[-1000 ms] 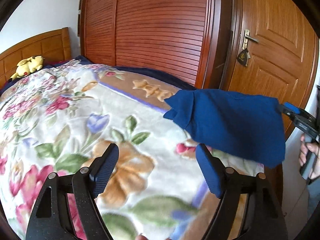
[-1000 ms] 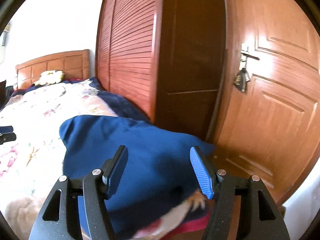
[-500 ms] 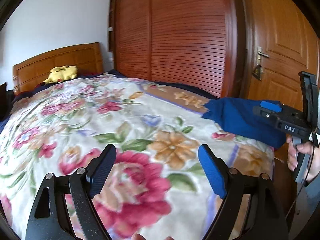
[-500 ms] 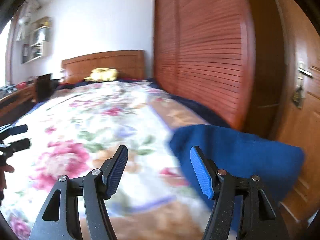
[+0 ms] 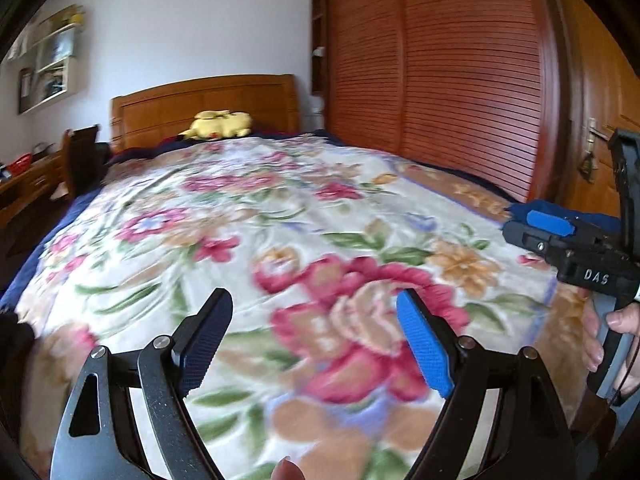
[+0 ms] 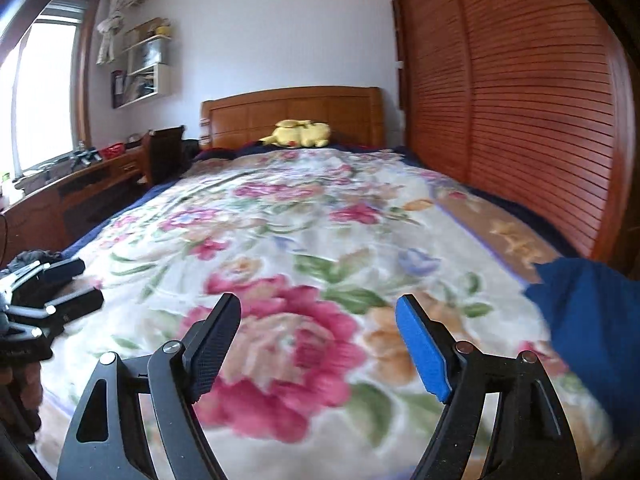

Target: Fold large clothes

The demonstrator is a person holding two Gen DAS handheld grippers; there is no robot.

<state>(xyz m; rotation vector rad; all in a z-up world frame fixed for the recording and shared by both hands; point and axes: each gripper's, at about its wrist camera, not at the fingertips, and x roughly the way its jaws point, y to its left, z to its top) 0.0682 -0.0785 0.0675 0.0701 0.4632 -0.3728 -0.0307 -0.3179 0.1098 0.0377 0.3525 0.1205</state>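
A folded dark blue garment (image 6: 588, 316) lies at the right corner of the bed's foot, on the floral blanket (image 6: 304, 240). In the left wrist view only a strip of the garment (image 5: 560, 210) shows behind the right gripper's body. My left gripper (image 5: 316, 344) is open and empty above the blanket near the foot of the bed. My right gripper (image 6: 318, 346) is open and empty, to the left of the garment and apart from it. The left gripper (image 6: 60, 288) also shows at the left edge of the right wrist view.
A yellow plush toy (image 6: 298, 134) lies by the wooden headboard (image 6: 292, 114). Slatted wardrobe doors (image 6: 512, 100) run along the bed's right side, with a door (image 5: 600, 152) beyond. A desk (image 6: 68, 184) and chair (image 6: 162, 152) stand to the left.
Both grippers have swung left, away from the blue garment toward the middle of the bed. The garment has gone from the centre of the right wrist view to its right edge. Both stay open.
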